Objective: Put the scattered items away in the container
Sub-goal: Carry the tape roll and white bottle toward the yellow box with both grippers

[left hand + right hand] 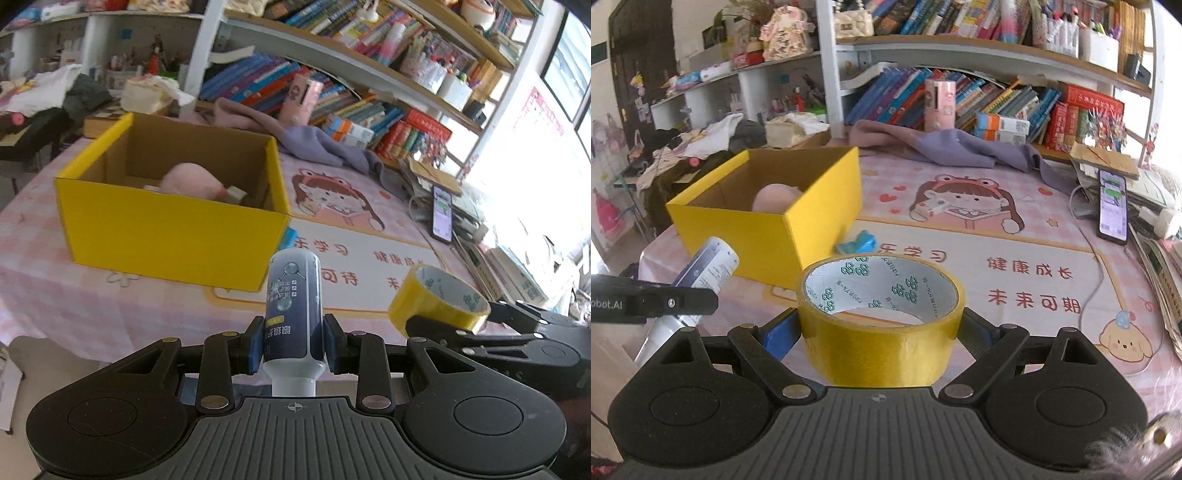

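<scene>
our left gripper [293, 345] is clamped on a dark blue and white plastic bottle [293, 314] with a white cap; the blue pads [255, 345] press its sides low in the centre of the left wrist frame, and the bottle stands up off the table. our right gripper [882, 332] holds a roll of yellow packing tape [881, 314] with a white printed core, squeezed between its fingers in the lower middle of the right wrist frame, the opening tipped toward the camera.

the yellow cardboard box [170, 225] with a plain brown inside sits left of centre on the pink checked tablecloth [74, 306]. inside it lies a soft pink rounded item [188, 179], partly hidden by the front wall. a small blue crumpled thing [858, 242] lies just beside the box's near right corner. a lit black smartphone [1112, 206] rests at the right edge, near stacked papers. a purple cloth [960, 147] lies behind, below the bookshelves.
</scene>
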Demonstrator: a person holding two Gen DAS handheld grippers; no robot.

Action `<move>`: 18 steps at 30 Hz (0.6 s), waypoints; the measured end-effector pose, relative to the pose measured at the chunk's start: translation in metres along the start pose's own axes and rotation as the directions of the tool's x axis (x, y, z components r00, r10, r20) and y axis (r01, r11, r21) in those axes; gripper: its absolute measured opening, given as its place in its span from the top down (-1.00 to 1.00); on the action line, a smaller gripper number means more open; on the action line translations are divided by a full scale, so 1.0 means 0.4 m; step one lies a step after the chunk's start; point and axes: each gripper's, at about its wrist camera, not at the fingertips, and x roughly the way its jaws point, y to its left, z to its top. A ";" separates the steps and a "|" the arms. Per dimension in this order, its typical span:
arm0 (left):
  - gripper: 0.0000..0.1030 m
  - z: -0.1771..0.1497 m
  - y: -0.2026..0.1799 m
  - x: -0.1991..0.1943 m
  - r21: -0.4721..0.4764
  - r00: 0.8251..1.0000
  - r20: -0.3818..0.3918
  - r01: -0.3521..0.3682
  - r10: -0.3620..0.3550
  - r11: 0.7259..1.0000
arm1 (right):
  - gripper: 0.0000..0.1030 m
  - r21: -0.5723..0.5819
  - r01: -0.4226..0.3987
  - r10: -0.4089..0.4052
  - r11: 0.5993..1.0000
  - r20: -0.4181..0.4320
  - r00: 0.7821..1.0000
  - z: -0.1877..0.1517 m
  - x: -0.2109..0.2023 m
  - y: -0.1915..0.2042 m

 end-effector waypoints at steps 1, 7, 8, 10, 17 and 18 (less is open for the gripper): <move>0.40 -0.001 0.008 -0.007 -0.007 1.000 0.007 -0.005 0.005 1.000 | -0.73 -0.008 -0.002 0.002 1.000 0.002 1.000 0.000 -0.005 0.010; 0.40 -0.014 0.042 -0.039 -0.040 0.999 0.031 -0.016 0.017 0.999 | -0.73 -0.049 -0.011 0.012 0.999 0.014 1.000 0.005 -0.022 0.053; 0.40 -0.014 0.046 -0.043 -0.042 0.999 0.032 -0.018 0.020 0.999 | -0.73 -0.055 -0.013 0.014 0.998 0.016 1.000 0.006 -0.024 0.061; 0.40 -0.016 0.053 -0.053 -0.042 0.999 0.042 -0.023 0.024 0.999 | -0.73 -0.066 -0.017 0.019 0.998 0.021 1.000 0.009 -0.026 0.075; 0.40 -0.026 0.089 -0.090 -0.064 0.996 0.069 -0.049 0.053 0.997 | -0.73 -0.100 -0.041 0.045 0.994 0.035 0.998 0.022 -0.016 0.119; 0.40 -0.026 0.095 -0.096 -0.068 0.996 0.074 -0.054 0.059 0.996 | -0.73 -0.106 -0.046 0.050 0.993 0.038 0.998 0.024 -0.015 0.126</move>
